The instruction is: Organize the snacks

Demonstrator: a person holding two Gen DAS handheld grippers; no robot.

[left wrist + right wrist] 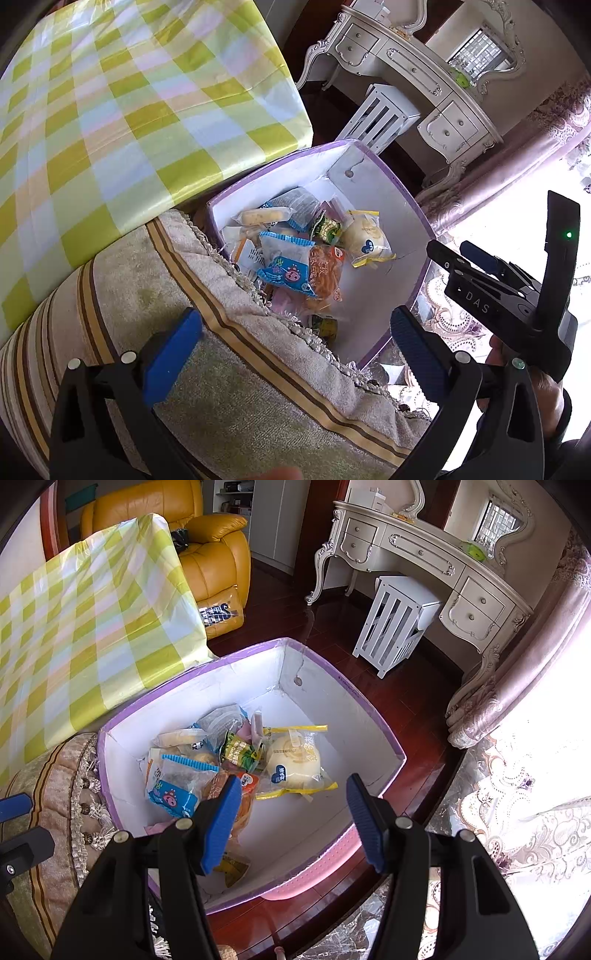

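— Any lettering you can make out?
— "DAS" in pale letters on the black body of the right gripper (pixel 476 301), seen from the left wrist.
— And the snack wrappers in the box (pixel 373 720)?
— Printed characters, too small and blurred to make out.

box (pixel 369 716) on floor, everything else placed off it. snack packets (pixel 207 771) piled inside box, mostly toward its left wall. round bun packet (pixel 293 764) at right edge of pile. table (pixel 85 627) up against box's left side, cushioned seat (pixel 55 794) touching near-left corner. dressing table (pixel 424 554) well behind box, small stool (pixel 395 620) between them. armchair (pixel 207 539) behind table. curtain (pixel 535 794) right of box.
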